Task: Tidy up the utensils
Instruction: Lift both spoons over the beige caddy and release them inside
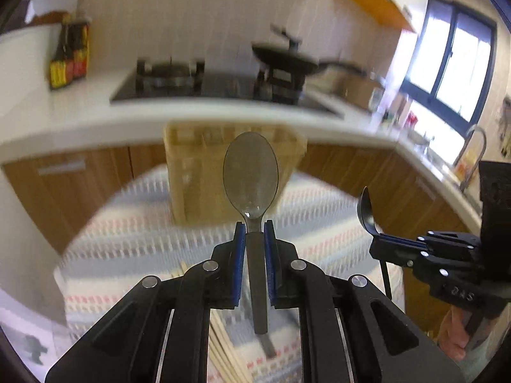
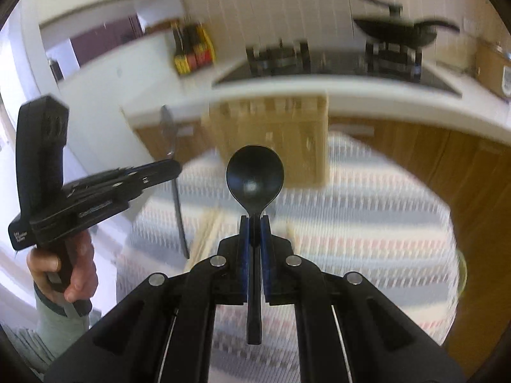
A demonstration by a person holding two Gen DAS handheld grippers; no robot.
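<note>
Blurred woven cloth, striped, covers the table; the beige slotted utensil holder is smeared by motion. Left gripper is clamped on a grey metal spoon, bowl up and forward. Right gripper is clamped on a black plastic spoon, likewise oriented.

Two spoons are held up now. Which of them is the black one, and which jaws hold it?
The matte black round-bowled spoon is in the right gripper. The left gripper holds the grey metal oval-bowled spoon instead.
</note>
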